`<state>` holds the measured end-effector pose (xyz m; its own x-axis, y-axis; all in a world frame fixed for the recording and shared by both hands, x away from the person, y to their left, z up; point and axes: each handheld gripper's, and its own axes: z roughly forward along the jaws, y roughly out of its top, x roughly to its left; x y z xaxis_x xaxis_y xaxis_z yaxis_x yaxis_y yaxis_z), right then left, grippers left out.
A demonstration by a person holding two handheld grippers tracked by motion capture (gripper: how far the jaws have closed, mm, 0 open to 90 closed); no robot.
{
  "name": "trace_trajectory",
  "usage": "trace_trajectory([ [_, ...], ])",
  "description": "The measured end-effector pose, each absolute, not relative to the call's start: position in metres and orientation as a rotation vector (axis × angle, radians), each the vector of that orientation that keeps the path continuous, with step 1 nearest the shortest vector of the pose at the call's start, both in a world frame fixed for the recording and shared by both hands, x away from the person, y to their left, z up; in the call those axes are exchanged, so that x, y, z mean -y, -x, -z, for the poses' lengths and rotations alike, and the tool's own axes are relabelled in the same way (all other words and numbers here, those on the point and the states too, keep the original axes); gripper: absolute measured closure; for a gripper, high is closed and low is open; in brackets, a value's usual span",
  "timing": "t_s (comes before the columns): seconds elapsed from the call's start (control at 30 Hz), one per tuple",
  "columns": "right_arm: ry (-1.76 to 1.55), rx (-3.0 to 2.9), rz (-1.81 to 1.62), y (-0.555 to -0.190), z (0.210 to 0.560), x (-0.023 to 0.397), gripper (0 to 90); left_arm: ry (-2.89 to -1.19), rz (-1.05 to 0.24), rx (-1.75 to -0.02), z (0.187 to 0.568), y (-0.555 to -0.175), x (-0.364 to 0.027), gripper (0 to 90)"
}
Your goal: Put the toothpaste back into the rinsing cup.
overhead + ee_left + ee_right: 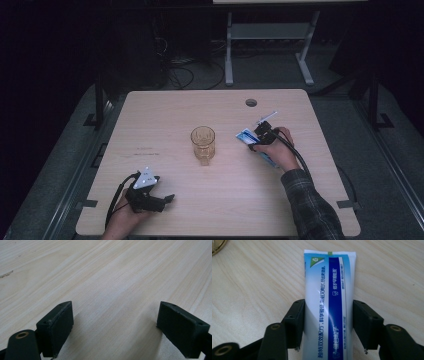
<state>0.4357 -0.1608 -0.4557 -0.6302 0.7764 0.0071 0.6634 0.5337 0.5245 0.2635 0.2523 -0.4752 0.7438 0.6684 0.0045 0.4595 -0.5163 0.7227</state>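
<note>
You worked at a pale wood-grain table with a round cable hole, in a dark room with a grey floor and a metal frame behind. An amber glass mug stood mid-table. Your left gripper rested near the table's front edge, jaws wide with nothing between them. Your right gripper had its jaws flanking the flat white-and-blue toothpaste tube lying right of the mug, the left jaw at its edge, a sliver of gap at the right.
</note>
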Motion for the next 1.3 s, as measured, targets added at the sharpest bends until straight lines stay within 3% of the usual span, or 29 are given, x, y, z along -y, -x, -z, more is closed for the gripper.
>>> trace_trajectory([
  [0.33,-1.223,-2.534,-0.672,-0.434,0.452,0.155,59.4,-2.211,-0.365,-0.840,0.475,-0.263,-0.252,13.2],
  [0.43,-1.223,-2.515,-0.709,-0.433,0.450,0.157,68.4,-2.211,-0.365,-0.840,0.475,-0.263,-0.252,13.2],
  [1.3,-1.297,-2.437,-1.062,-0.422,0.437,0.177,73.0,-2.208,-0.365,-0.841,0.475,-0.263,-0.252,13.2],
])
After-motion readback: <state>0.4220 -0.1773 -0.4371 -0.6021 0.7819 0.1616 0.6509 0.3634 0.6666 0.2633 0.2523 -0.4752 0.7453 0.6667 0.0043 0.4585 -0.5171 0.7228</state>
